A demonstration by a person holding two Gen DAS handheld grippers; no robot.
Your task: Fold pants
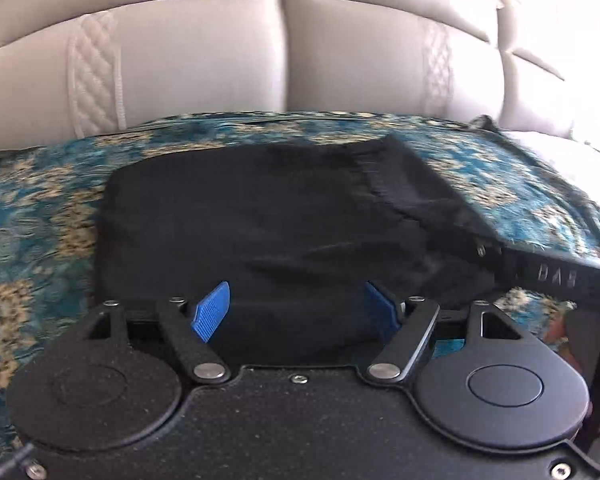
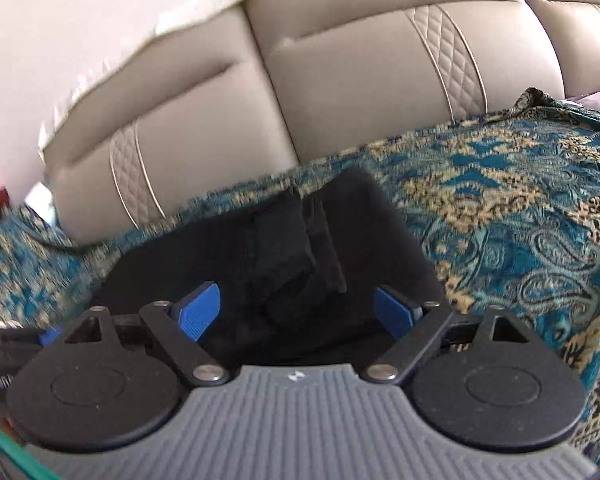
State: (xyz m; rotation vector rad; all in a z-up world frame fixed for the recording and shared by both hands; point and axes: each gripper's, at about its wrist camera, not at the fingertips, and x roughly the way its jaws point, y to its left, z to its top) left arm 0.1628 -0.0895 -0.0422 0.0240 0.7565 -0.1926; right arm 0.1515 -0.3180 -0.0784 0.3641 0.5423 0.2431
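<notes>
The black pants (image 1: 260,220) lie folded into a compact bundle on a teal and gold patterned throw (image 1: 40,220) over the sofa seat. Their gathered waistband (image 1: 384,176) points to the far right. My left gripper (image 1: 296,312) hangs open over the near edge of the bundle, its blue pads (image 1: 212,312) apart and pressing nothing. In the right wrist view the pants (image 2: 300,240) show stacked folds. My right gripper (image 2: 296,312) is open wide just above their near end, with nothing gripped.
Beige leather sofa back cushions (image 1: 204,60) rise right behind the throw. A black part of the other gripper (image 1: 560,272) reaches in from the right, with a person's fingers (image 1: 558,332) under it. The patterned throw (image 2: 520,220) spreads wide to the right of the pants.
</notes>
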